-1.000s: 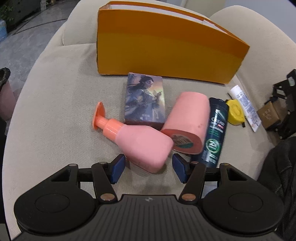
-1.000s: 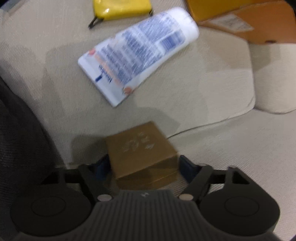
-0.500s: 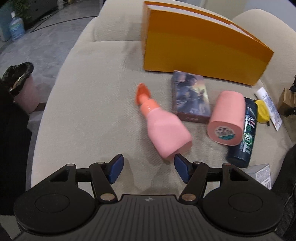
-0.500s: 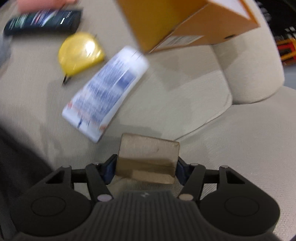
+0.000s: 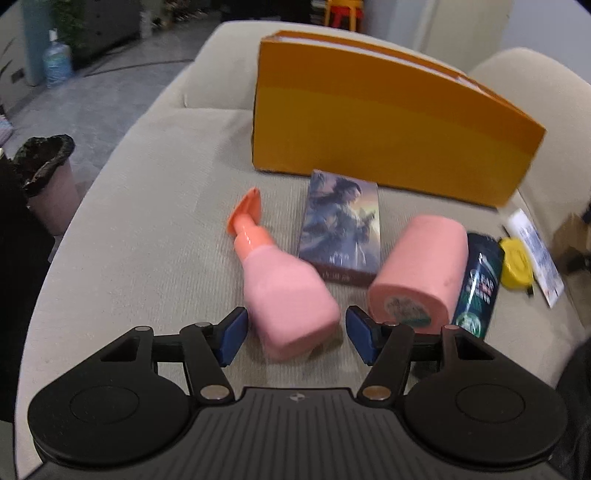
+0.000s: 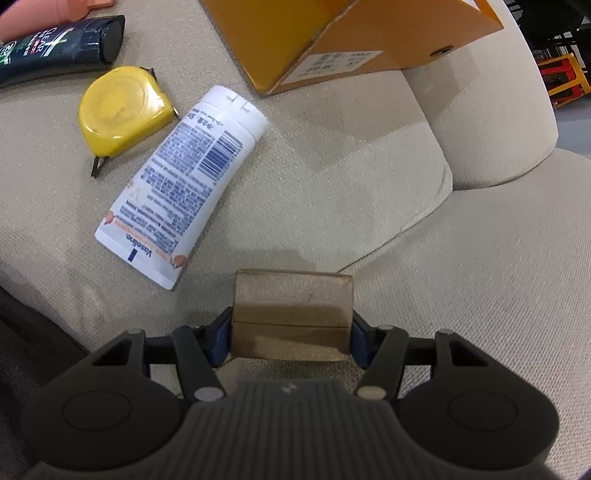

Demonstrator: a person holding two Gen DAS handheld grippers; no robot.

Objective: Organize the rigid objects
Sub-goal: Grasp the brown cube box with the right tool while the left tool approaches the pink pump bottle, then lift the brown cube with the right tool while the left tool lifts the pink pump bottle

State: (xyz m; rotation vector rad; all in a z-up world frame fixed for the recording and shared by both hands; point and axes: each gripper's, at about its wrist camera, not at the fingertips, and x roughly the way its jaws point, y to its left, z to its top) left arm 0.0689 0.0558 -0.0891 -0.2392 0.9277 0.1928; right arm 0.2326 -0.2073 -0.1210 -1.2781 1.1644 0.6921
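I have the small brown box (image 6: 291, 314) clamped between the right gripper (image 6: 290, 334) pads, lifted off the sofa cushion (image 6: 424, 295) so it can go toward the orange box (image 6: 332, 33) (presumably the bin). My left gripper (image 5: 293, 334) jaws are closing around the base of the pink pump bottle (image 5: 284, 291), not yet touching it, because it lies nearest.

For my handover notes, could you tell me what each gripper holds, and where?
Right gripper clamps the brown box by its two side faces; left gripper holds nothing.
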